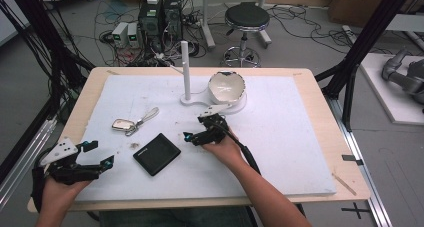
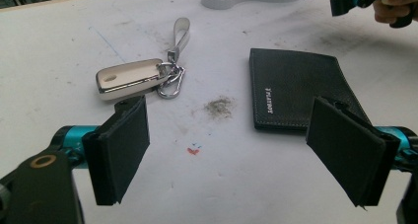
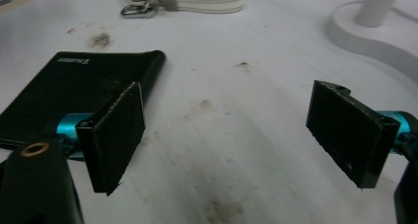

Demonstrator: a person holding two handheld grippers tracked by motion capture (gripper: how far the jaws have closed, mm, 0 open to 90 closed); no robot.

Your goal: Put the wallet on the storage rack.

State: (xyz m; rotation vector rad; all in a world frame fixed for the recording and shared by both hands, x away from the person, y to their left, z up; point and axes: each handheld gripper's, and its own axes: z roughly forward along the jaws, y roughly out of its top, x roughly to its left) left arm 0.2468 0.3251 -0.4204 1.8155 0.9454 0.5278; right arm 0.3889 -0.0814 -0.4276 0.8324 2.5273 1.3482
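A black leather wallet [image 1: 156, 153] lies flat on the white mat [image 1: 280, 137], left of centre. A cream key fob [image 1: 122, 123] with a metal clip and a white strap rests beyond it to the left. My left gripper [image 1: 100, 154] hovers open at the mat's near left corner. In the left gripper view it [image 2: 231, 135] faces the wallet [image 2: 300, 88] and the fob [image 2: 129, 78], with nothing between its jaws. My right gripper [image 1: 195, 128] is open just right of the wallet. In the right gripper view it [image 3: 226, 130] is low over bare mat, with the wallet [image 3: 74, 86] behind its left pad.
A white stand [image 1: 186, 69] with an upright post rises at the mat's far middle, with a white bowl [image 1: 226, 87] on its base to the right. The wooden table [image 1: 325, 102] borders the mat. A stool [image 1: 246, 19] and cables are on the floor beyond.
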